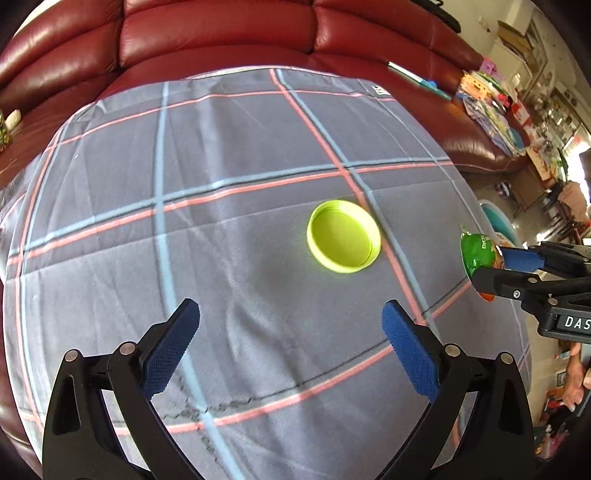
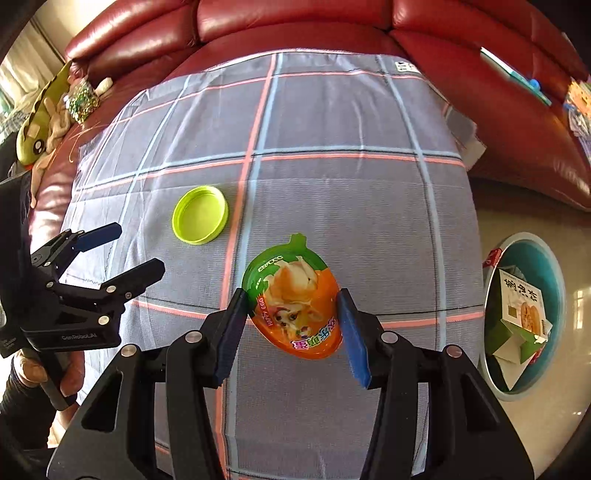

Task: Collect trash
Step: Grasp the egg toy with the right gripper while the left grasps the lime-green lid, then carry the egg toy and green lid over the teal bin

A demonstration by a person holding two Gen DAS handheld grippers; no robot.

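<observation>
An egg-shaped plastic package (image 2: 291, 306), orange and green with a puppy picture, is lifted above the plaid cloth. My right gripper (image 2: 291, 299) is shut on it, one blue pad on each side. The left wrist view catches this package (image 1: 476, 251) and the right gripper (image 1: 491, 267) at its right edge. A yellow-green round lid (image 1: 343, 236) lies open side up on the cloth, ahead of my left gripper (image 1: 291, 310). That gripper is open with nothing between its fingers. In the right wrist view the lid (image 2: 199, 216) lies just beyond the left gripper (image 2: 142, 247).
The grey plaid cloth (image 1: 221, 221) covers a table in front of a red leather sofa (image 1: 221, 29). A teal round bin (image 2: 524, 384) stands on the floor to the right, with a green and white carton (image 2: 521, 306) in it. Toys lie on the sofa at far left.
</observation>
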